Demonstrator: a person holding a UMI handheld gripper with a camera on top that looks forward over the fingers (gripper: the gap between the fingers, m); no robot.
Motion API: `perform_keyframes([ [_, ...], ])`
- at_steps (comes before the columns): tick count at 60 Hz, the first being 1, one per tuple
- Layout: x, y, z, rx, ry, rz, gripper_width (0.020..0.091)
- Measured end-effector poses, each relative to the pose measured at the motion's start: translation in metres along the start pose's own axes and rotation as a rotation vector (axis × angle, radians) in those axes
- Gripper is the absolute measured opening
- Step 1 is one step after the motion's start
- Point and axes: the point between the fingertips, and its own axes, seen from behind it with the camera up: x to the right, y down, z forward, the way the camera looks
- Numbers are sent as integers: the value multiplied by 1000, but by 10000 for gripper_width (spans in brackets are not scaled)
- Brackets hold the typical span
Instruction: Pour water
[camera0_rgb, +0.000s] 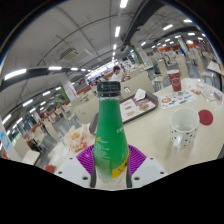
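A green plastic bottle (109, 135) with a black cap (108, 88) and a yellow-and-white label stands upright between my fingers. My gripper (111, 164) is shut on the bottle, with the purple pads (137, 157) pressing its lower body from both sides. A white mug (183, 126) with small dark spots sits on the light table (150, 130), ahead and to the right of the fingers. The bottle's base is hidden by the gripper. Bottle and gripper appear lifted above the table.
A red round lid (206, 117) lies just right of the mug. Further back on the table are a red cup (174, 82), printed sheets (178, 98) and trays with small items (136, 105). Boxes and clutter (72, 135) lie left. A person (116, 73) stands far behind.
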Motion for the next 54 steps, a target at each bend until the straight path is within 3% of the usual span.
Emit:
perform_keyframes([
  [11,10,-66,5,4,-168,551,398],
  [27,-7,-89,-22,-195,-520,1372,396],
  [42,2,-90,-20,-263,-599,1614,398],
  [54,2,-90,-40,-306,-601,1496,397],
])
